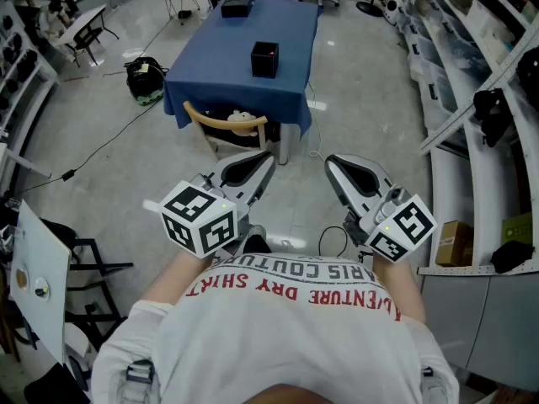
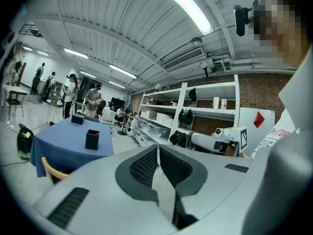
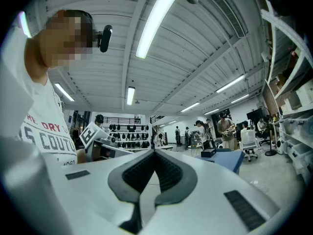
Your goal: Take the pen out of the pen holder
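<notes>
Ahead of me, in the head view, a black square pen holder [image 1: 264,59] stands on a blue-clothed table [image 1: 219,78]; no pen can be made out in it. In the left gripper view the pen holder [image 2: 92,139] shows far off at left. Both grippers are held near my waist, well short of the table. My left gripper [image 1: 268,160] [image 2: 157,148] has its jaws together with nothing between them. My right gripper [image 1: 331,162] [image 3: 155,153] is likewise shut and empty, pointing level.
A second black box [image 1: 237,4] lies at the table's far end. A wooden chair [image 1: 226,124] stands at the near side. A black bag [image 1: 145,81] and cables lie on the floor at left. White shelving [image 1: 472,141] runs along the right. People stand at the back.
</notes>
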